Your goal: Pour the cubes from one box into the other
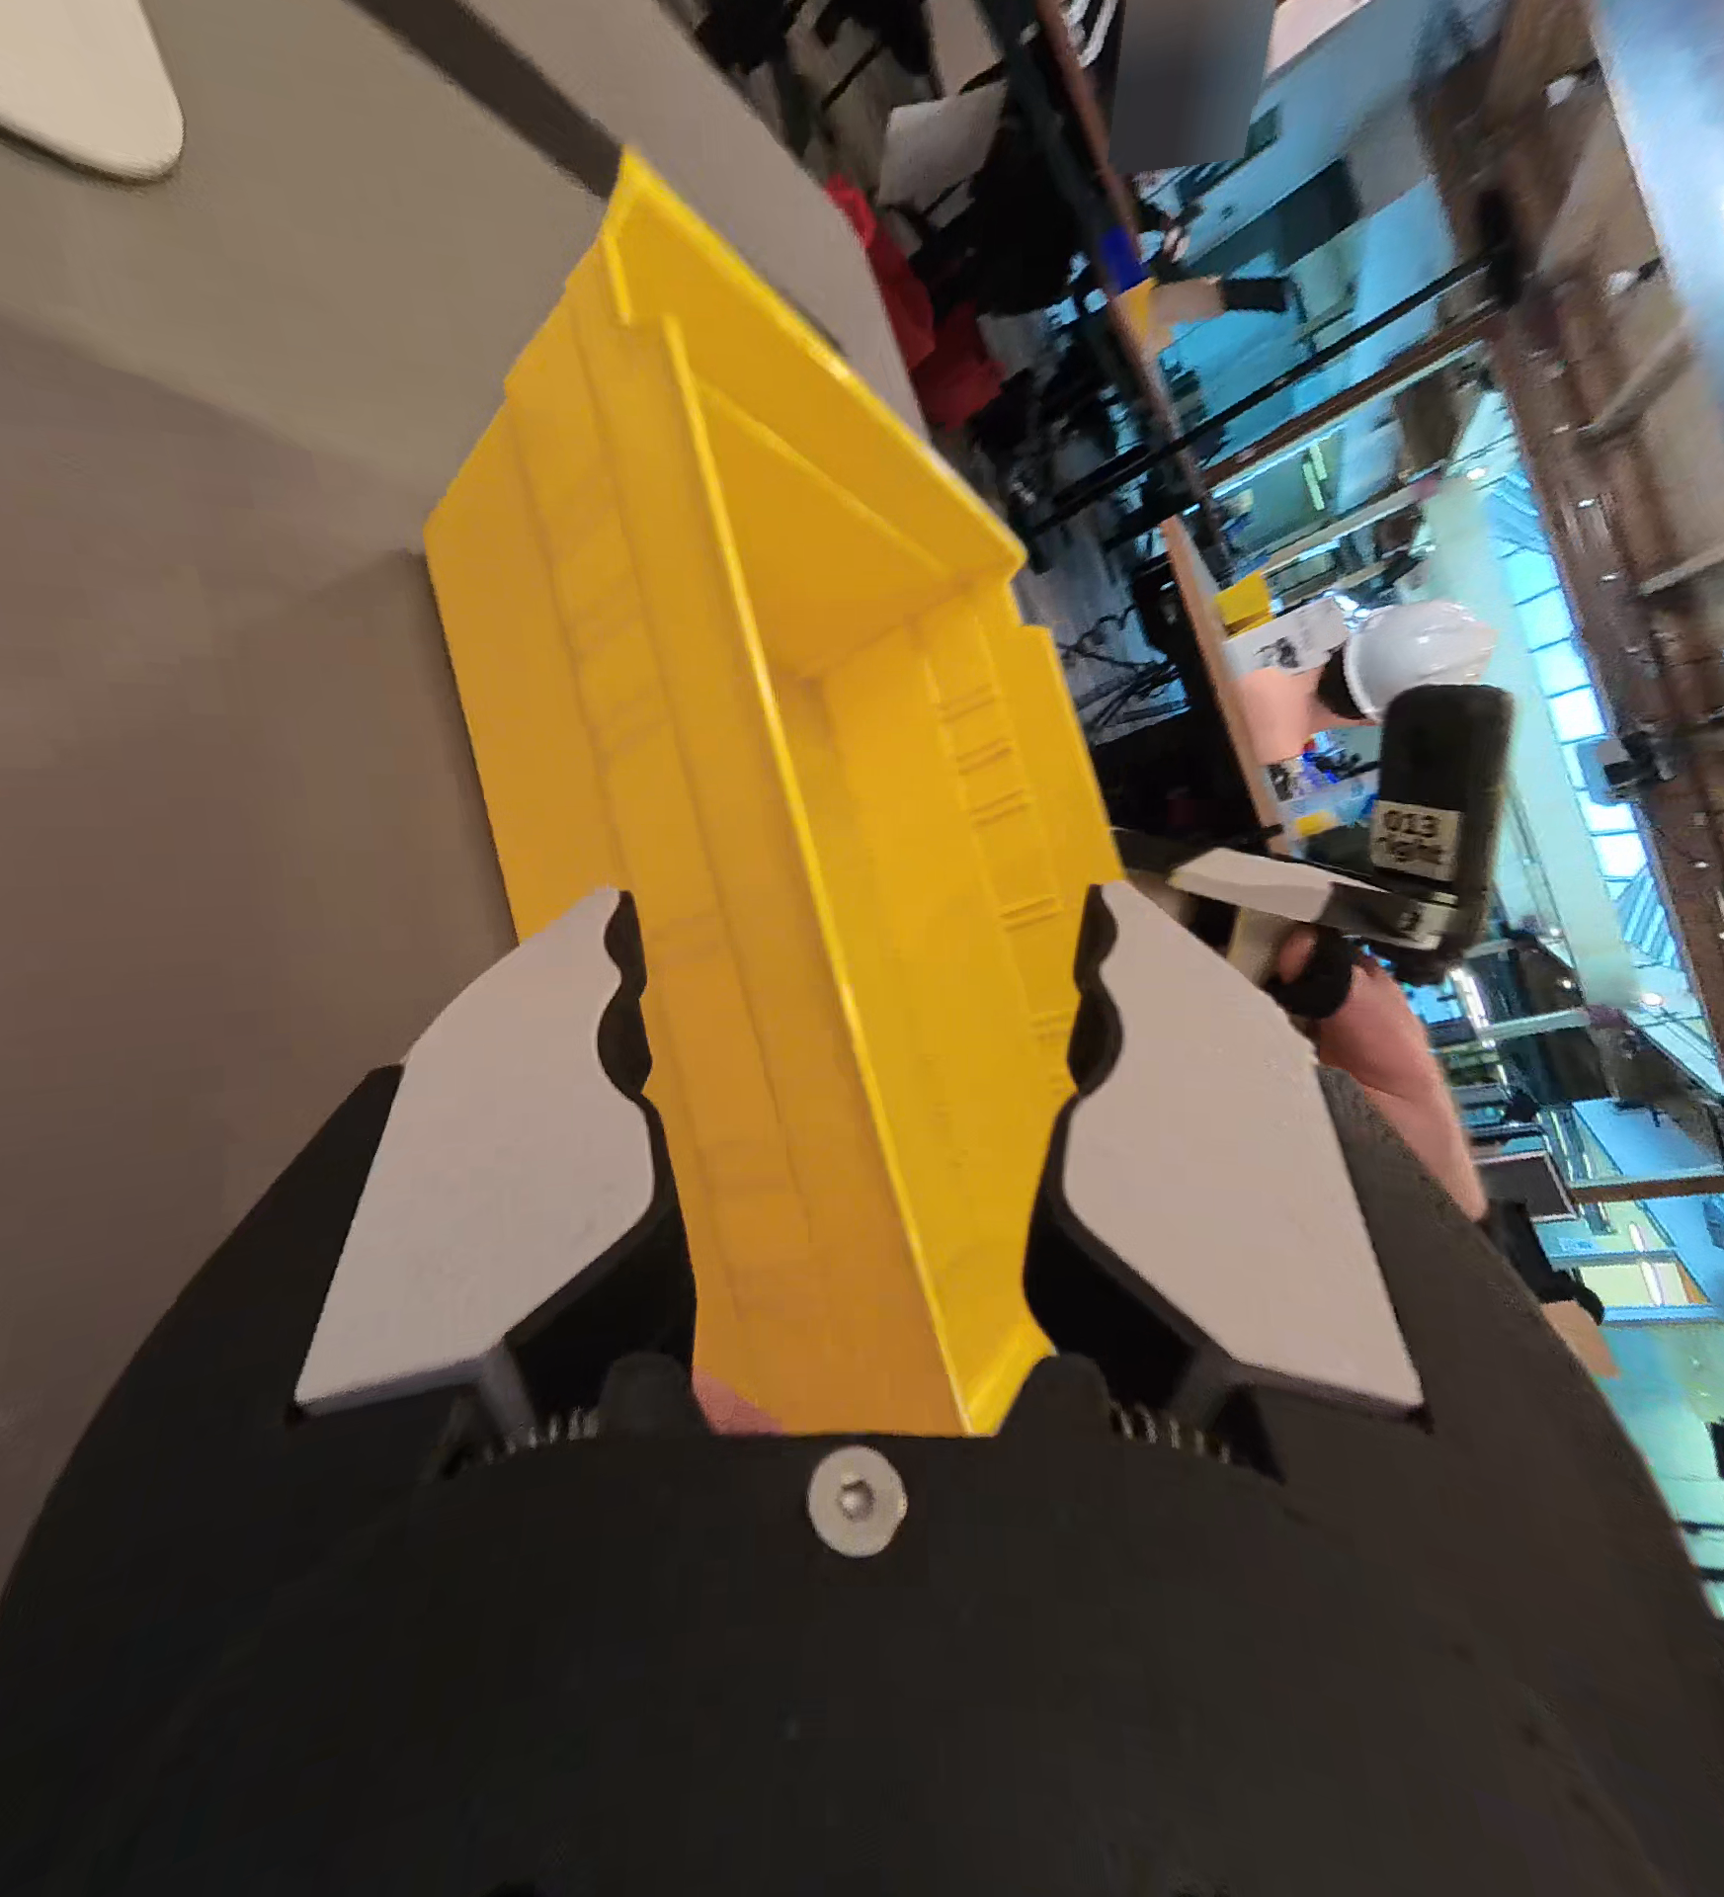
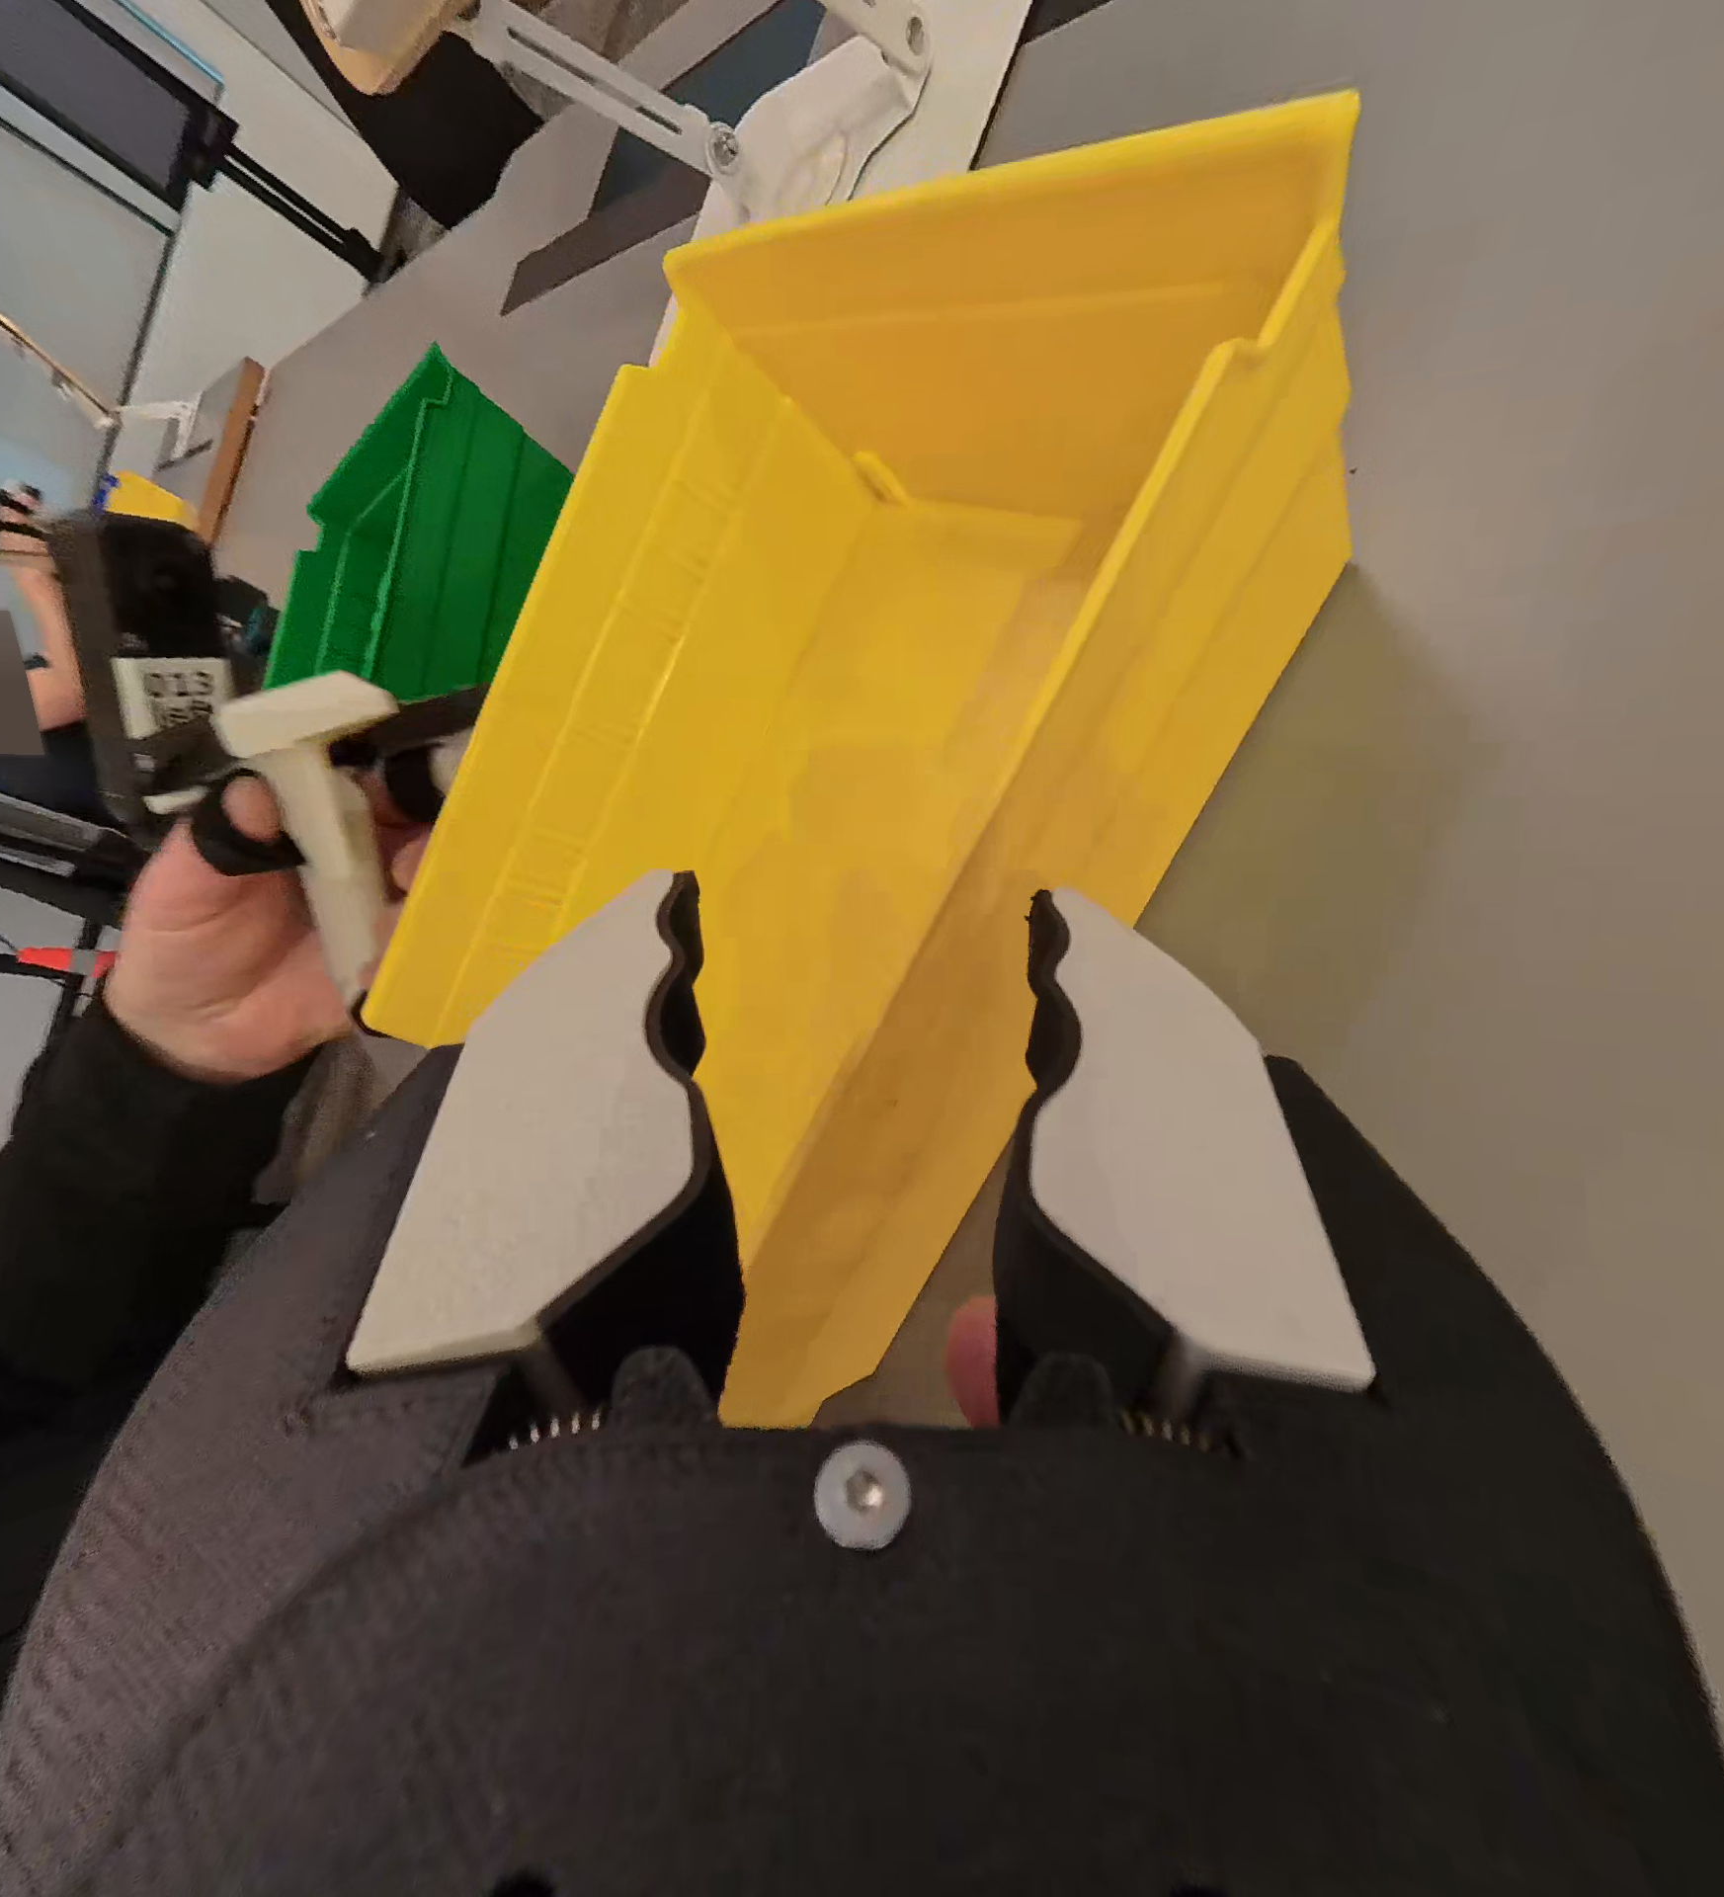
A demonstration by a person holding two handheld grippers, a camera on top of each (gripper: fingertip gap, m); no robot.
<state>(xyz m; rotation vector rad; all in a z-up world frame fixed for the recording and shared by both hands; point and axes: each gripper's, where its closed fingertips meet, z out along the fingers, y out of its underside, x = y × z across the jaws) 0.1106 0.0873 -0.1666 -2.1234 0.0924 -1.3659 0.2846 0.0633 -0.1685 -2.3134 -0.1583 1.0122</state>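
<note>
The yellow bin is being held tipped over the grey surface, one side wall between the jaws of each tool. In the left wrist view the left tool is being kept at a middling spread around one wall; contact with the pads cannot be confirmed. In the right wrist view the right tool is likewise straddling the opposite wall, and a gap is showing on its right side. Judged from the tilt, the bin is being carried or tipped from both sides so that it does not twist.

No cubes are being seen inside the yellow bin; its floor is showing bare. The pour is judged done, or the cubes lie elsewhere.

The green bin is standing just beyond the yellow bin's left wall in the right wrist view, its inside hidden. A white bracket is showing at the far edge. A person in a white hard hat is being seen well off in the background, clear of the work.
</note>
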